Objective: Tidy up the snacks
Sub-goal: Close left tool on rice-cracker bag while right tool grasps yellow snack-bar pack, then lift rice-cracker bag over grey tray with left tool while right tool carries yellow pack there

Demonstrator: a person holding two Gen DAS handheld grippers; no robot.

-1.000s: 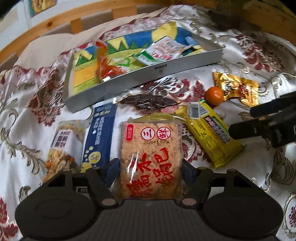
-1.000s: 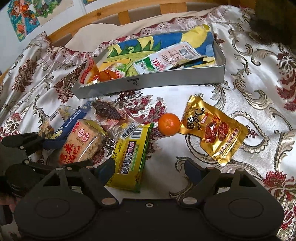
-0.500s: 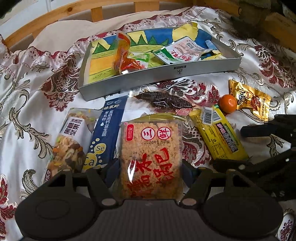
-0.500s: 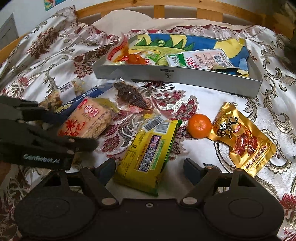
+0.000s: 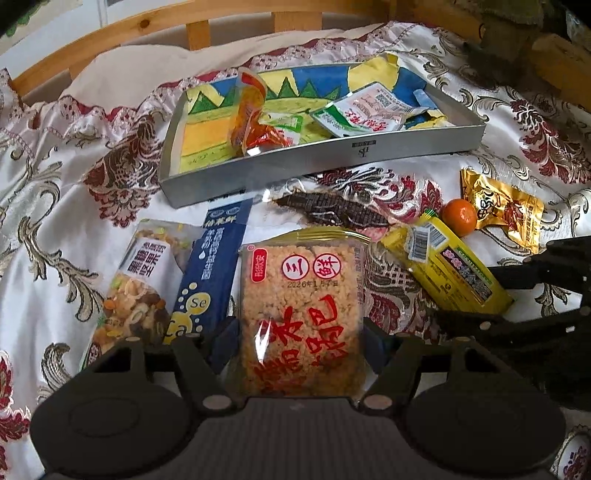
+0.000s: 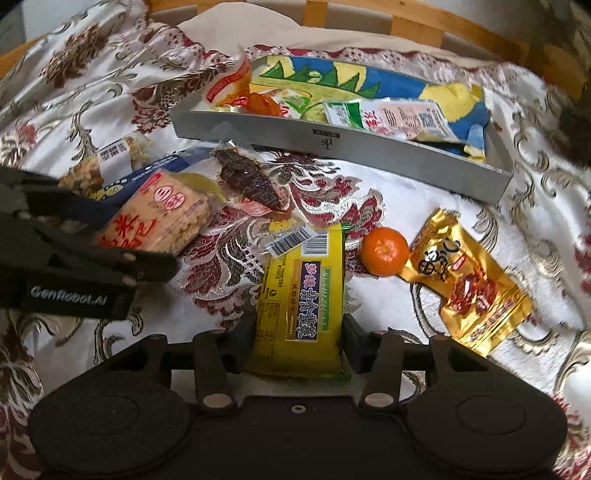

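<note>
My left gripper [image 5: 300, 338] is shut on a clear pack of rice crackers [image 5: 301, 314] with red characters; it also shows in the right wrist view [image 6: 162, 221]. My right gripper [image 6: 298, 345] has its jaws against both sides of a yellow snack pack [image 6: 301, 299], which lies on the bedspread; the pack also shows in the left wrist view [image 5: 450, 269]. A grey tray [image 5: 332, 158] with a painted liner stands beyond and holds an orange packet [image 5: 251, 122] and a white-green sachet [image 5: 369, 110].
On the patterned bedspread lie a nut mix bag [image 5: 140, 280], a blue sachet [image 5: 210, 273], a dark dried snack in clear wrap [image 5: 332, 210], a mandarin [image 6: 384, 251] and a gold packet [image 6: 469, 291]. A wooden bed frame [image 5: 199, 26] runs behind.
My right gripper has moved left and forward over the yellow pack and closed its jaws onto it. My left gripper keeps hold of the rice crackers and has shifted slightly.
</note>
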